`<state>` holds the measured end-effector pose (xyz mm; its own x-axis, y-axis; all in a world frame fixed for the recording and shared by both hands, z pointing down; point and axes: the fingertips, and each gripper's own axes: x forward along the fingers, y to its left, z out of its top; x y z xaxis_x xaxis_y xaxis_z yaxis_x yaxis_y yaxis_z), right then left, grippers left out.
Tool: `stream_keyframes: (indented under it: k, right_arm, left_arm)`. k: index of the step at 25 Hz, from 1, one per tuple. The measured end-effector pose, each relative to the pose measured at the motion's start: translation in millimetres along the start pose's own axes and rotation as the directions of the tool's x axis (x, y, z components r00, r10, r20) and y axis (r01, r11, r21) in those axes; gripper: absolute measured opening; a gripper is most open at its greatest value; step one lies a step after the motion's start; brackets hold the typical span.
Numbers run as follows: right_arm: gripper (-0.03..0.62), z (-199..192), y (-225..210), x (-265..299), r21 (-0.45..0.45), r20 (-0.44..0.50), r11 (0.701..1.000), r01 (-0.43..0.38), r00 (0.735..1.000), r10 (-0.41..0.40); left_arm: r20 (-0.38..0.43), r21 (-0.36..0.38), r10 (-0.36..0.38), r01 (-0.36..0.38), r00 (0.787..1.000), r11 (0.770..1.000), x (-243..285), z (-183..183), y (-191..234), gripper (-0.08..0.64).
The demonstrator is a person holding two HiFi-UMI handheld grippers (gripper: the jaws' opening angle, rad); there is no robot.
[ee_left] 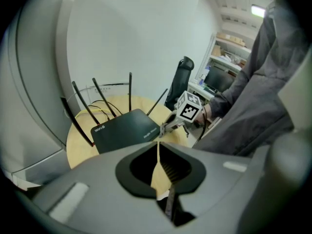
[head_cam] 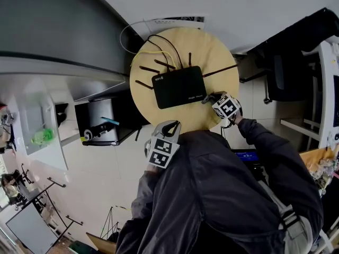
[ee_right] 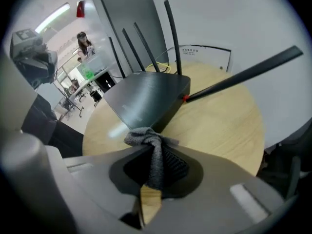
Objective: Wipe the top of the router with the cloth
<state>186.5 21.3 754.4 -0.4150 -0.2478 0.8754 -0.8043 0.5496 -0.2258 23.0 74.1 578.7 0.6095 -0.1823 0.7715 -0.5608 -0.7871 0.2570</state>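
— Router (head_cam: 178,87)?
— Flat on the round bench (head_cam: 222,57), antennas up.
— Cloth (ee_right: 146,139)?
— Clamped in the right hand-held gripper (ee_right: 152,172), bunched at the router's corner.
— Left hand-held gripper (ee_left: 158,155)?
— Jaws together, empty, by the bench's near edge.

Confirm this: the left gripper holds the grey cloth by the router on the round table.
Wrong gripper: the right gripper holds the grey cloth by the router on the round table. The right gripper view shows it pinched between those jaws.
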Motion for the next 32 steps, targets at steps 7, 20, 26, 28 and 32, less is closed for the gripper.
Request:
stream_keyframes:
  k: [7,20,26,28,32]
  right_arm:
    - [0.032,40,-58,7,-0.098,0.006,0.992,0.073,0.997,-0.073]
    - [0.032,51,-31,18,-0.341,-0.018,0.938,-0.065,0.998,0.063]
    - [0.032,23,-3,11,-0.470,-0.047,0.877,-0.100,0.995,0.088]
    - [0.032,17,4,9,-0.478,-0.047,0.873,-0.101,0.995,0.090]
    - [0.032,8,10,7,-0.469,-0.036,0.880,-0.075,0.997,0.066]
  left_arm:
    - [0.015,-0.060,0.043,-0.042,0.999,0.997,4,0,-7,0.012]
    - [0.036,-0.165,0.125,-0.117,0.991,0.979,-2,-13,-13,0.012]
    - [0.042,-0.127,0.094,-0.088,0.995,0.988,10,-8,-22,0.012]
    - [0.041,-0.112,0.076,-0.071,0.996,0.991,15,-7,-25,0.012]
    - [0.032,-0.065,0.041,-0.039,0.999,0.997,22,-2,-30,0.012]
